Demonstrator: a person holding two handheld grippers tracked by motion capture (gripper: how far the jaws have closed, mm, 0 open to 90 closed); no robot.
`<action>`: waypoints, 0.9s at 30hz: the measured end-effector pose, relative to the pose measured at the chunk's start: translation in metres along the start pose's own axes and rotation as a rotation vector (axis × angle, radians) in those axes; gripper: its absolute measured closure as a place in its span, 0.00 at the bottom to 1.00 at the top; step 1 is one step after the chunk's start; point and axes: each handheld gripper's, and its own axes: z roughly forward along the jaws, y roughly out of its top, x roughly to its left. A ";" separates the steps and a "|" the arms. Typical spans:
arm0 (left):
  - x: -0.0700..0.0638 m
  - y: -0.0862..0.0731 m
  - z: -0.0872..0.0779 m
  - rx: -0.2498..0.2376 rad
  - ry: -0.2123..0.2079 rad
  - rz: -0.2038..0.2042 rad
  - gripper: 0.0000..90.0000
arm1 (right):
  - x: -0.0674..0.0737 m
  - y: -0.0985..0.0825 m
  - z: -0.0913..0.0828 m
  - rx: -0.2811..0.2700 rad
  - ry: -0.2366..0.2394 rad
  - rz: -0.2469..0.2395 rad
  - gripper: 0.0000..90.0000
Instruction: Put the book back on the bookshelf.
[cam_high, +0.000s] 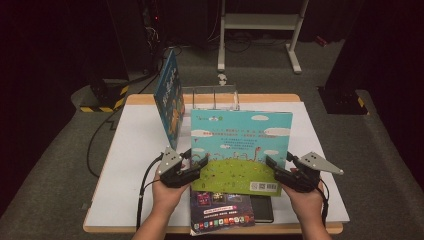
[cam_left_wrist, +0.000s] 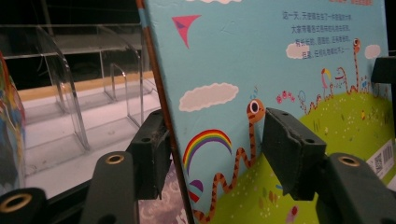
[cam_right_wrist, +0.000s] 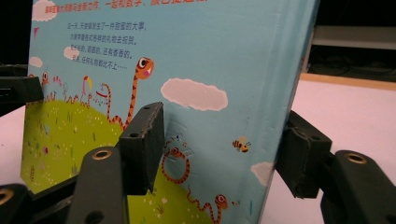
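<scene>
A large picture book (cam_high: 240, 145) with a sky-blue cover, green hill and orange snakes stands upright and tilted back over the table's front middle. My left gripper (cam_high: 197, 161) grips its lower left edge. In the left gripper view the book (cam_left_wrist: 280, 70) runs between the jaws, one pad (cam_left_wrist: 289, 154) on the cover and the other (cam_left_wrist: 150, 156) behind the edge. My right gripper (cam_high: 277, 162) holds the lower right edge. In the right gripper view the book (cam_right_wrist: 187, 56) sits between a pad (cam_right_wrist: 144, 144) on the cover and a pad (cam_right_wrist: 301, 156) behind it.
A second blue book (cam_high: 170, 97) stands in a clear acrylic rack (cam_high: 215, 97) at the table's far side. A dark book (cam_high: 222, 210) and a black one (cam_high: 262, 207) lie flat at the front edge under the held book. The white tabletop (cam_high: 130, 150) spreads to both sides.
</scene>
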 end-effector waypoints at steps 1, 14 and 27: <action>-0.001 0.002 0.000 -0.020 0.000 0.009 0.51 | 0.000 0.002 -0.001 -0.017 -0.010 -0.002 0.45; -0.003 0.009 0.008 -0.058 0.013 0.057 0.54 | 0.003 0.016 -0.004 -0.082 -0.039 -0.042 0.49; 0.005 0.016 0.025 -0.088 0.005 0.114 0.53 | -0.004 0.022 0.009 -0.129 -0.065 -0.056 0.48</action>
